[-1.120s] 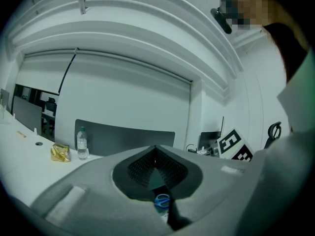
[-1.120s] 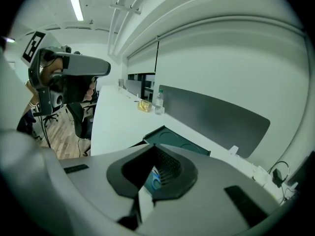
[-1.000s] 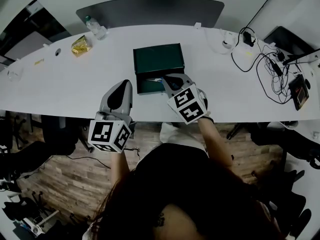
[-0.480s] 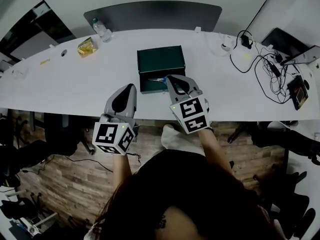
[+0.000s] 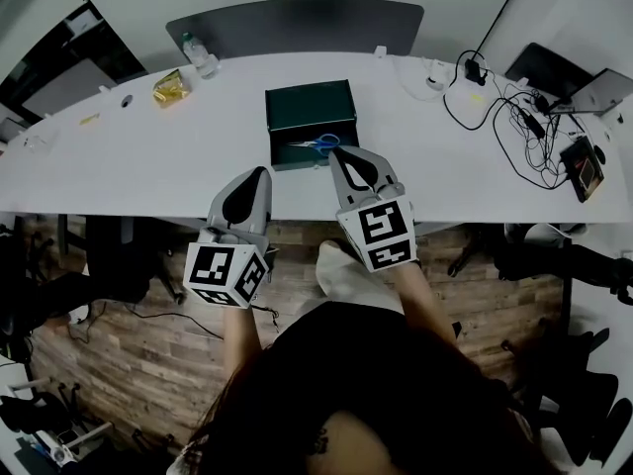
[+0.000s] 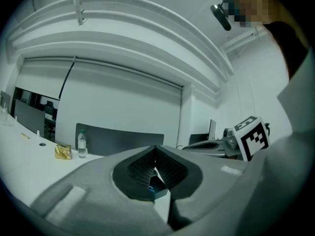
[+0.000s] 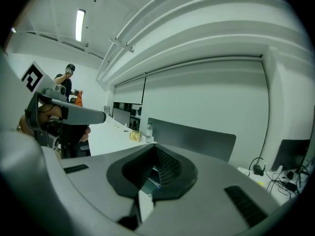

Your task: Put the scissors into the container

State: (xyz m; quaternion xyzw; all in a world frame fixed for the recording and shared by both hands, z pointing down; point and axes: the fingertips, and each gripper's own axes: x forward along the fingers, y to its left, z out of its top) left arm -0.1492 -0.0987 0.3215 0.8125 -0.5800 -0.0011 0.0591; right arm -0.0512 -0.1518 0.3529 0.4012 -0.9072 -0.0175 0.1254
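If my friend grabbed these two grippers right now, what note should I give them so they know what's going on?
Left hand-held gripper: shut, empty, tip near the container's front left corner in the head view.
Right hand-held gripper: shut, empty, tip over the container's front right part in the head view.
Scissors: lying inside the green container on the white table, blue handles showing.
Done: scissors are in.
Left: probably nothing.

We log the right tool [image 5: 342, 156] drawn back from over the container [image 5: 285, 152] toward the near edge of the desk [image 5: 148, 166], the scissors [image 5: 318, 143] now lying uncovered inside.
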